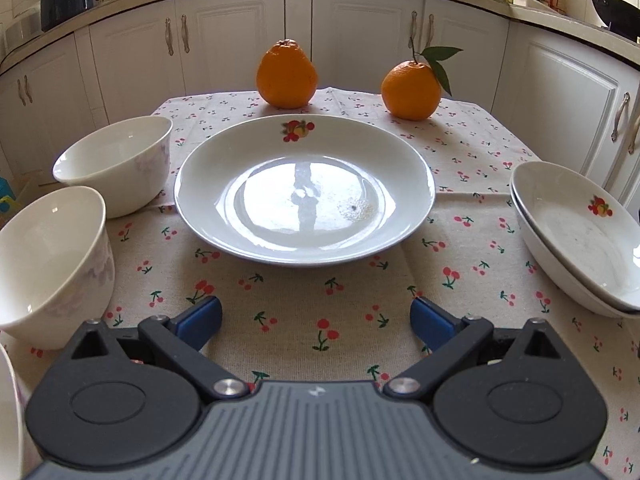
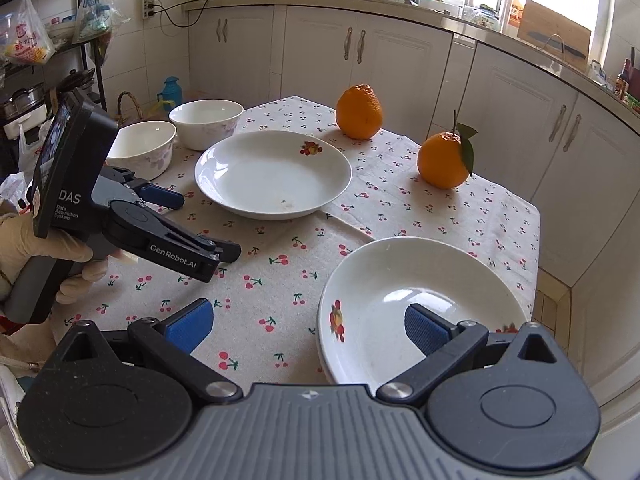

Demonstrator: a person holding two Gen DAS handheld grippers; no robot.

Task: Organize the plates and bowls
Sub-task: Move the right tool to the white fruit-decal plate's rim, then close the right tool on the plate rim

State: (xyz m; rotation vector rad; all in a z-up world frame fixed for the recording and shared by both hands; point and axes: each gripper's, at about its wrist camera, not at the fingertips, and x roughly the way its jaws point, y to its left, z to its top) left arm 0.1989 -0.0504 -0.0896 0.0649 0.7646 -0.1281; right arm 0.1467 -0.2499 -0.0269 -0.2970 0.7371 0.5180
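Left gripper (image 1: 316,320) hangs wide open and empty before the plate (image 1: 304,188); right gripper (image 2: 308,326), open, straddles the stack's (image 2: 420,304) rim.

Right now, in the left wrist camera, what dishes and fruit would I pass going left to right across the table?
Near bowl → far bowl → single plate → orange with leaves → stacked plates. The leafless orange sits behind the single plate, so I left it out.

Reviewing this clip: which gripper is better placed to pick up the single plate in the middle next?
Probably left. The left gripper is open, empty and lined up with the middle plate; the right gripper is open over the stacked plates.
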